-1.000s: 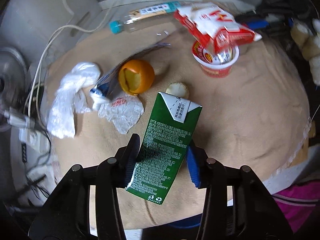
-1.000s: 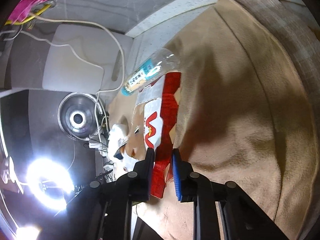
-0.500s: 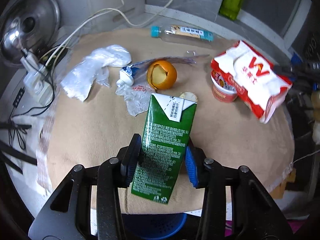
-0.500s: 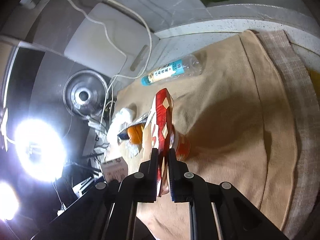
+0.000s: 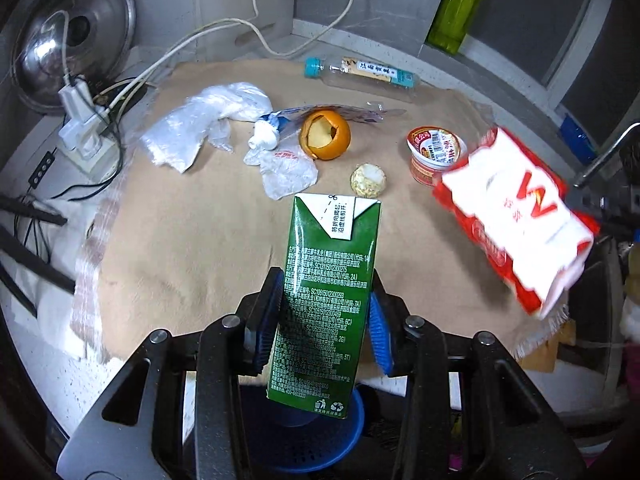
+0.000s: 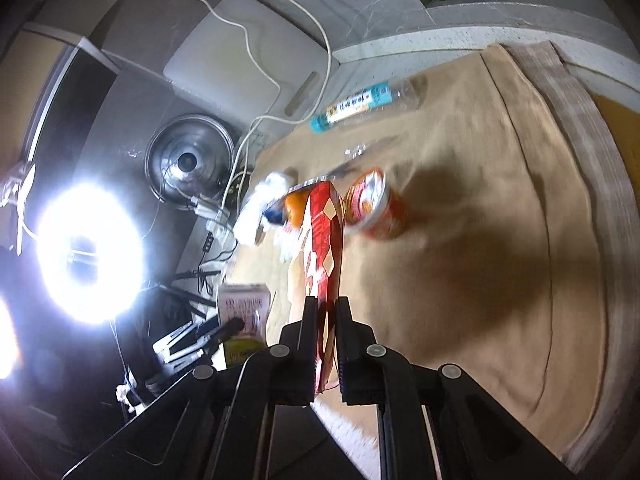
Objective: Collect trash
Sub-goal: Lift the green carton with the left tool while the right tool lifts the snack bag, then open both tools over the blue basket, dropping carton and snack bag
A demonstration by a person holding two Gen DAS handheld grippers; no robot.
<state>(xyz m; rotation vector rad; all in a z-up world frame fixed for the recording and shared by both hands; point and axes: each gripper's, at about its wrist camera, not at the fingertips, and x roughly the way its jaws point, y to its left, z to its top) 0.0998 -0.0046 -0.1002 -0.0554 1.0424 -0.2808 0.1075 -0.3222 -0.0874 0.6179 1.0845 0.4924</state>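
Observation:
My left gripper (image 5: 324, 312) is shut on a green drink carton (image 5: 326, 292) and holds it above the table's near edge, over a blue basket (image 5: 320, 440). My right gripper (image 6: 325, 312) is shut on a red and white snack bag (image 6: 324, 240), seen edge-on; the bag also shows in the left wrist view (image 5: 516, 216), lifted at the table's right. On the brown cloth lie an orange peel (image 5: 325, 140), a red cup (image 5: 434, 154), a clear plastic bottle (image 5: 360, 74), crumpled plastic wrap (image 5: 200, 128) and a small wrapper (image 5: 286, 166).
A green bottle (image 5: 458, 4) stands on the back ledge. A metal fan (image 5: 72, 36), a power strip (image 5: 84, 136) and cables lie at the left. A bright ring light (image 6: 88, 252) glares in the right wrist view. A small cake cup (image 5: 368, 180) sits mid-table.
Both grippers have pulled back and up from the table. The snack bag has come off the red cup and moved right. The carton now hangs over the blue basket.

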